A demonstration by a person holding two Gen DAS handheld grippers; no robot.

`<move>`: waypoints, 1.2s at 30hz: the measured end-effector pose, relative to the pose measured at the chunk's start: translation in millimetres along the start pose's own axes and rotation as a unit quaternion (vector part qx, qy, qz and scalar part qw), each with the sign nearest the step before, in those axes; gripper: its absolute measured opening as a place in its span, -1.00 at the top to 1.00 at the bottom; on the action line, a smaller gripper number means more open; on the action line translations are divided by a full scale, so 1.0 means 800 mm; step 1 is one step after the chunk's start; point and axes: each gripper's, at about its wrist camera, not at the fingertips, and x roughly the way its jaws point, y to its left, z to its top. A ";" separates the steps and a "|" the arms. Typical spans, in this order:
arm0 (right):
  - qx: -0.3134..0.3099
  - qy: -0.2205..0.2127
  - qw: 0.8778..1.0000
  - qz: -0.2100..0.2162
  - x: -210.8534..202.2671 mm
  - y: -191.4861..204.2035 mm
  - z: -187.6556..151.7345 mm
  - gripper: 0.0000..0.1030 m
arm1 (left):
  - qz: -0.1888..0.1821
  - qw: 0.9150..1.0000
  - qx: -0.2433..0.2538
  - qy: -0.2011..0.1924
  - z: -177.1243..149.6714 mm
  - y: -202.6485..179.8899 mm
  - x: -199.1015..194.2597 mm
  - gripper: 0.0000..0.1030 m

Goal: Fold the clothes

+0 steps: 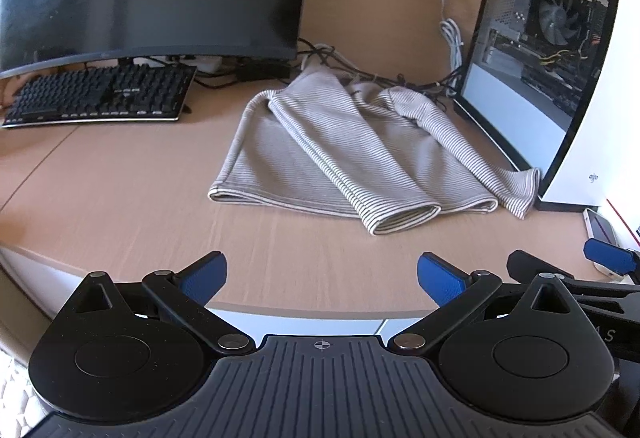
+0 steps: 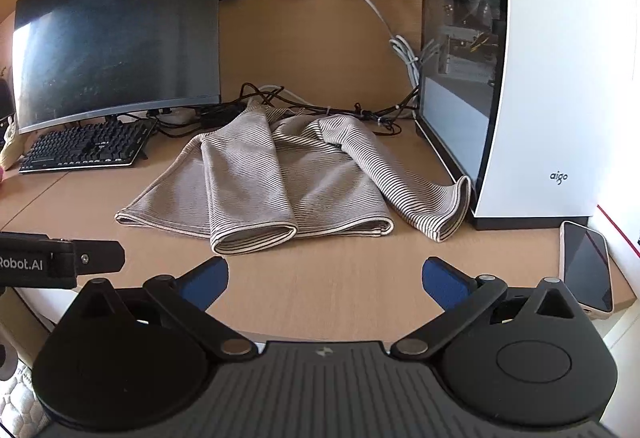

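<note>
**Shirt half folded, both tools wait**

The left gripper [image 1: 322,276] hovers over the table [image 1: 120,197] edge, fingers wide and empty. The striped shirt [image 1: 320,149] lies ahead, its left sleeve folded in. The right sleeve [image 2: 416,197] probably goes next. The right gripper [image 2: 325,280] is wide and empty too.

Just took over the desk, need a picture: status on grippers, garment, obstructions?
Left gripper and right gripper open, empty, short of striped shirt. One sleeve trails against PC case. Phone lies right.
</note>
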 end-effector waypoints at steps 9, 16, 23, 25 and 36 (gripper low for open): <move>-0.001 0.006 1.000 -0.001 0.002 0.001 -0.002 -1.00 | -0.003 1.000 -0.002 0.003 -0.001 0.001 0.000 -1.00; -0.001 0.006 1.000 0.001 0.003 0.001 -0.001 -1.00 | -0.001 1.000 -0.002 0.003 -0.001 0.000 0.001 -1.00; -0.001 0.009 1.000 0.001 0.004 0.000 -0.001 -1.00 | -0.001 1.000 -0.003 0.003 -0.001 0.000 0.002 -1.00; 0.000 0.010 1.000 0.001 0.004 0.000 -0.001 -1.00 | -0.001 1.000 -0.003 0.004 -0.002 0.000 0.002 -1.00; 0.001 0.017 1.000 0.005 0.006 0.001 -0.003 -1.00 | 0.001 1.000 -0.004 0.005 -0.002 0.002 0.003 -1.00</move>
